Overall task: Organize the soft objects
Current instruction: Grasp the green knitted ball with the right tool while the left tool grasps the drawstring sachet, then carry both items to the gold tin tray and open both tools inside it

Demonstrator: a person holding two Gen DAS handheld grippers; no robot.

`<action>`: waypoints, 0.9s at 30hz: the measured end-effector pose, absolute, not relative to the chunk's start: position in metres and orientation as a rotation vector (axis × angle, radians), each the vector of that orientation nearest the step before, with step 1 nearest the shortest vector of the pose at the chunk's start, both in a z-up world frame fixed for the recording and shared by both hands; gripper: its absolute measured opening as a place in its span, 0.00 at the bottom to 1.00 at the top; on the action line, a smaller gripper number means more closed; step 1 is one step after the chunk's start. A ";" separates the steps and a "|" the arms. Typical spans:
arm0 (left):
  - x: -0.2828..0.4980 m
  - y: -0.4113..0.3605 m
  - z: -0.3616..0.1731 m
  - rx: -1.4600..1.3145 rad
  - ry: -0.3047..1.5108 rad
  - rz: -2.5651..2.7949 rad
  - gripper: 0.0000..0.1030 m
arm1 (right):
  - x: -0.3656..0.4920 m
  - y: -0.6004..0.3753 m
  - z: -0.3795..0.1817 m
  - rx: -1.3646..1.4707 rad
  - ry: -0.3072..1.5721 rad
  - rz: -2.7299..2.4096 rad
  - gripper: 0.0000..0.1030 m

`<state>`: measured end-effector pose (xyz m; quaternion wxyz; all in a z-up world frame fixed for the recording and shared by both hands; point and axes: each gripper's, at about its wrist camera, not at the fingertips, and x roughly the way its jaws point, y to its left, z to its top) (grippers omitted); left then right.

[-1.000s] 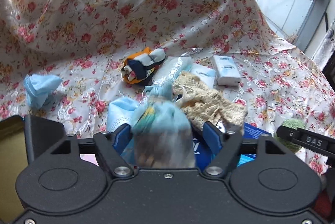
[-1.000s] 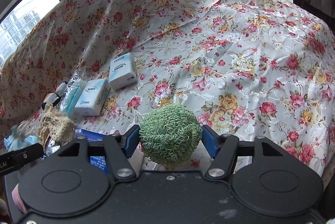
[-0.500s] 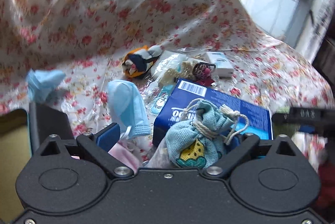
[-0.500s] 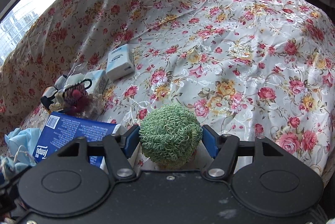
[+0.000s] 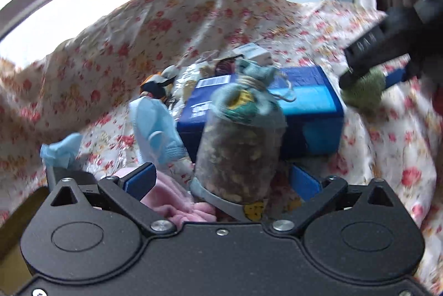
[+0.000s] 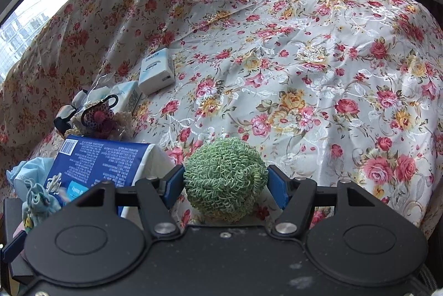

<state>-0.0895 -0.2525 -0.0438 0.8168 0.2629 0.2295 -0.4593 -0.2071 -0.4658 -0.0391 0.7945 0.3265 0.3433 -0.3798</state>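
Note:
In the left wrist view a teal drawstring pouch (image 5: 243, 141) stands between the fingers of my left gripper (image 5: 221, 179). The jaws stand wide apart and do not touch it. A pink soft cloth (image 5: 177, 201) lies under the left finger. The pouch also shows in the right wrist view (image 6: 38, 199). My right gripper (image 6: 225, 185) is shut on a green curly knit ball (image 6: 224, 177), held above the floral cloth; it also shows in the left wrist view (image 5: 362, 88).
A blue tissue pack (image 5: 307, 107) lies behind the pouch. Blue face masks (image 5: 155, 130), an orange and navy plush (image 5: 157, 85), white packets (image 6: 156, 71), a leopard scrunchie (image 6: 97, 113) and lace sit on the floral cloth (image 6: 304, 60). A dark bin edge (image 5: 55, 174) is at the left.
My left gripper has opened and let go of the pouch, which now stands upright between the fingers. The right gripper with the green ball has lifted slightly.

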 end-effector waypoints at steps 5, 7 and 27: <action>-0.091 -0.267 -0.043 0.570 0.483 -1.010 0.96 | -0.209 -0.464 -0.040 0.707 0.739 -0.818 0.62; -0.086 -0.275 -0.047 0.580 0.493 -1.018 0.96 | -0.211 -0.463 -0.039 0.708 0.739 -0.817 0.62; -0.057 -0.249 -0.013 0.357 0.775 -1.026 0.46 | -0.240 -0.421 -0.006 0.691 0.702 -0.833 0.62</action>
